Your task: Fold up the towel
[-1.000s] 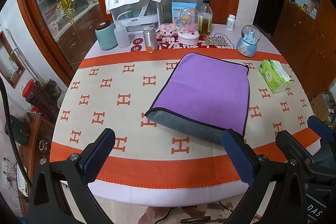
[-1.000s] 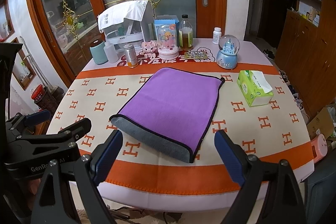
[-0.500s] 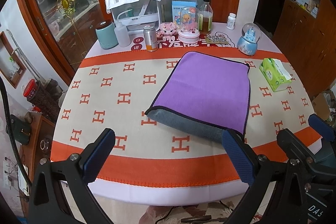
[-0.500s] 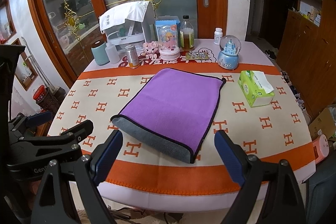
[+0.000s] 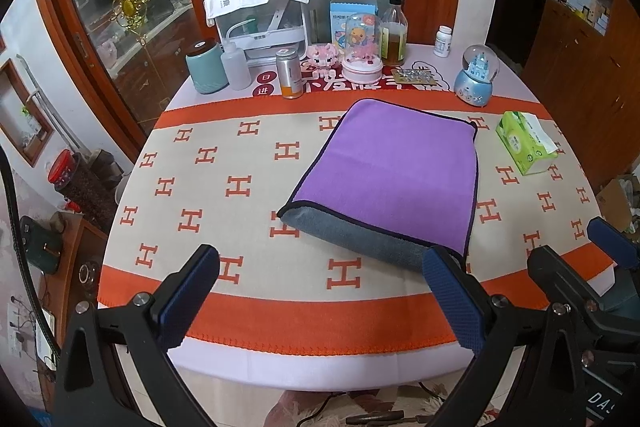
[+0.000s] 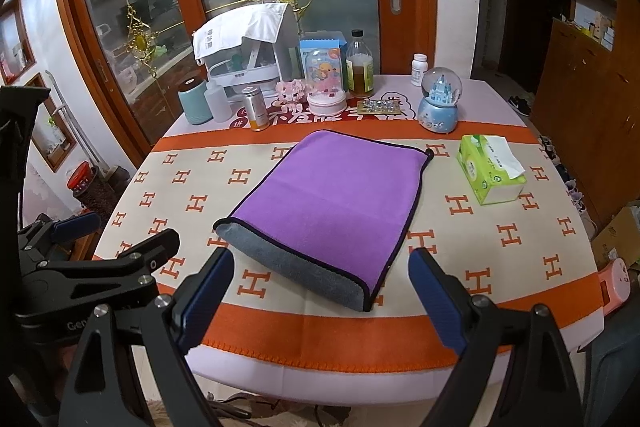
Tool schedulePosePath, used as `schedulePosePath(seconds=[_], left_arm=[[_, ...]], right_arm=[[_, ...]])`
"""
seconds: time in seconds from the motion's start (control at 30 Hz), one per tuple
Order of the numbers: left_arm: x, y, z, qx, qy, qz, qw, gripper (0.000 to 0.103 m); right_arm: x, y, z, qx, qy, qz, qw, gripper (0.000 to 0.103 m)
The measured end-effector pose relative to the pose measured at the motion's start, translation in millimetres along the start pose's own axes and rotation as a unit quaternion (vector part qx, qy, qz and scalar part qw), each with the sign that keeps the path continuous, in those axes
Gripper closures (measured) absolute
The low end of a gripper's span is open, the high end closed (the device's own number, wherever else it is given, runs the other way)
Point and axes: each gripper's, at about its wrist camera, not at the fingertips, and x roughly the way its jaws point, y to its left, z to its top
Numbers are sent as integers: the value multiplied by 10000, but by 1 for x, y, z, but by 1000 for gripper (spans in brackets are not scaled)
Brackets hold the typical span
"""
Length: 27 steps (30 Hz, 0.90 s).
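Both grippers hang spread wide and empty over the near edge of the worktop (image 6: pixel 280 323): the left gripper (image 5: pixel 320 301) sits low and left of the towel's near end, the right gripper (image 6: pixel 320 301) just short of that same end, neither touching cloth. The towel (image 6: pixel 336 199) lies flat in the middle of the H-patterned cloth, already doubled over, purple face up with a grey underside rolling out along the near fold (image 6: pixel 296 267) and dark piping round the edges. It looks soft, light and limp, a plush microfibre that will sag and drape once lifted, so a single pinch would probably let the layers slide apart. Better holds seem to be the two near corners, jaws biting through both layers at the piped edge. The tissue box (image 6: pixel 492 171) and the bottles behind stand well apart.
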Motion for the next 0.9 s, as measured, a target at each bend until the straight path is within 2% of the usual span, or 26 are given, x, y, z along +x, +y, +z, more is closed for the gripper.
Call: schedulePosePath(seconds=[0.9], left_arm=[[-9,-1,2,26,-89,294,9995,2]], right_arm=[[2,-1,-2,87,-22,303,9995,13]])
